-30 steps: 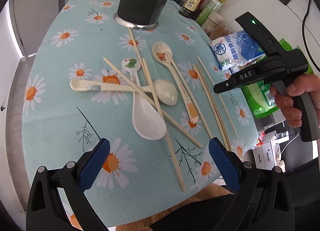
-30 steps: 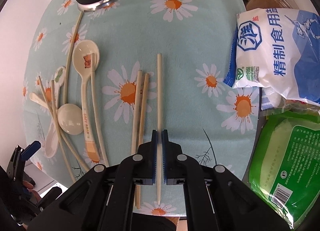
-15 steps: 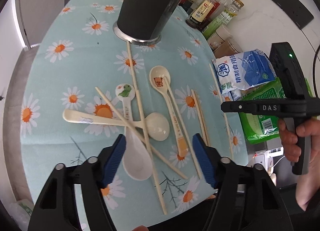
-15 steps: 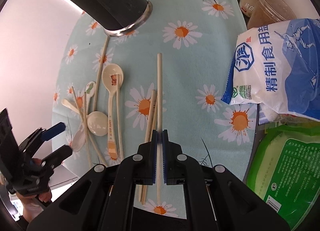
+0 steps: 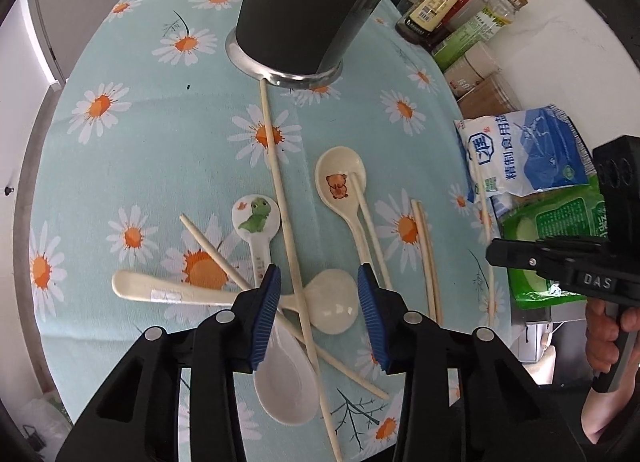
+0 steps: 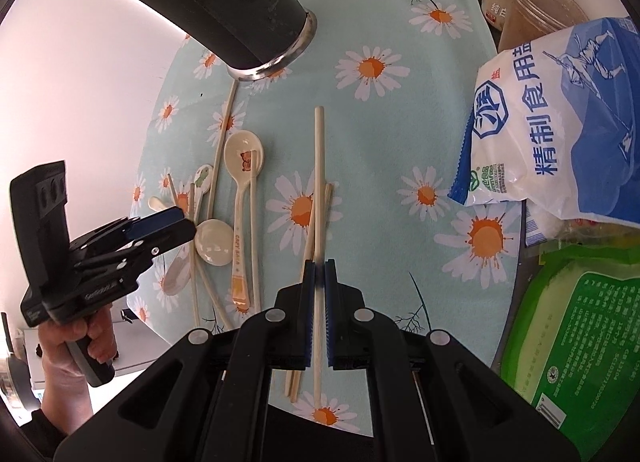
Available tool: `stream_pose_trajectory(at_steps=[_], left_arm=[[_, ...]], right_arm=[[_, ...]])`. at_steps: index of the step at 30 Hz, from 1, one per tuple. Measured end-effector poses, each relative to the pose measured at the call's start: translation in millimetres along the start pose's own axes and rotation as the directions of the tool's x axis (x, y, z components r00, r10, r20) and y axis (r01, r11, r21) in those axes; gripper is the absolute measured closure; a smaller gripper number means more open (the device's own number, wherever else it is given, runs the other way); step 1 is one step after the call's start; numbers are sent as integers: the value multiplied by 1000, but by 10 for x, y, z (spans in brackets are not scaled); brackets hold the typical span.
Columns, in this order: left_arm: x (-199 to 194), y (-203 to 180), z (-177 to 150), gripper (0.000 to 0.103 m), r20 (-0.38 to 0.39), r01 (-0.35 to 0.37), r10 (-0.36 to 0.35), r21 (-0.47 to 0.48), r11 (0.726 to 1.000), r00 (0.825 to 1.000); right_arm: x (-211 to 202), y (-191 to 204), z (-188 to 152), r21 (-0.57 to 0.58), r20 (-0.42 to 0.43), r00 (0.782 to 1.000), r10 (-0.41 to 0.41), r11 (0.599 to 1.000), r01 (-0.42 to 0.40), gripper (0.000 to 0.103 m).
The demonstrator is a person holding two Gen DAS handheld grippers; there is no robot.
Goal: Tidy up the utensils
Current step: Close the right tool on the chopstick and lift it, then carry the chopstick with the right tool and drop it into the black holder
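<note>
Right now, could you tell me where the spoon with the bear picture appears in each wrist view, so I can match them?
Left wrist view: the bear spoon lies right of centre, bowl pointing toward the black cup, a chopstick resting in its bowl.
Right wrist view: the bear spoon lies left of centre, beyond the left gripper.
Shared landmark: the black cup, at the top in both views.

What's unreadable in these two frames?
- Inside of the dark tapered holder cup: left wrist view cuts off its top; right wrist view shows only the outer wall.
- Plain white ceramic spoon: handle hidden behind the left gripper finger.
- Held pale wooden chopstick: middle covered by the right gripper.
- Bottle labels: too small.
</note>
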State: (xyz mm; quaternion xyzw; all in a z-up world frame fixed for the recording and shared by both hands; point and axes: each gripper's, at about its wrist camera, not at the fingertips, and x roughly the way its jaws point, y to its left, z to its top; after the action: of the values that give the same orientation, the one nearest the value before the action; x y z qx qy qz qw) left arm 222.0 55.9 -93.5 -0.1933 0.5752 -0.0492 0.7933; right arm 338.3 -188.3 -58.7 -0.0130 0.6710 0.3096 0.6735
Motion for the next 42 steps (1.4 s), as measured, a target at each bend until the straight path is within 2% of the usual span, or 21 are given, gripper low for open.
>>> stream_pose_trajectory(at_steps=[5,7,11,16,31,42], left_arm=[[89,24,129,67,-39,-21,22,8,1000,999],[141,48,151,74,-69,-18,18,-1,1000,997],[194,63,173,80,-95,2,-3,-10,1000,995],[222,89,176,98,-102,-9,8,-14,1000,995],[52,112,123,100,-54,61,-64,-57,997,996],[-285,13,115,100,40,109,-108,-39,993,993]], right_arm=[[-68,-34,-1,8,11,1000,11,1000,-11,98],[-76,-37,-5,14,15,1000,11,1000,-12,98],[-117,-68,-13,27,23,1000,15,1000,-15,98],[-124,-93,-8,35,19,1000,11,999,-11,98],[2,58,3,21,11,1000,2,1000,-2,97],[60,332,68,-14,32,999,8,1000,-8,97]])
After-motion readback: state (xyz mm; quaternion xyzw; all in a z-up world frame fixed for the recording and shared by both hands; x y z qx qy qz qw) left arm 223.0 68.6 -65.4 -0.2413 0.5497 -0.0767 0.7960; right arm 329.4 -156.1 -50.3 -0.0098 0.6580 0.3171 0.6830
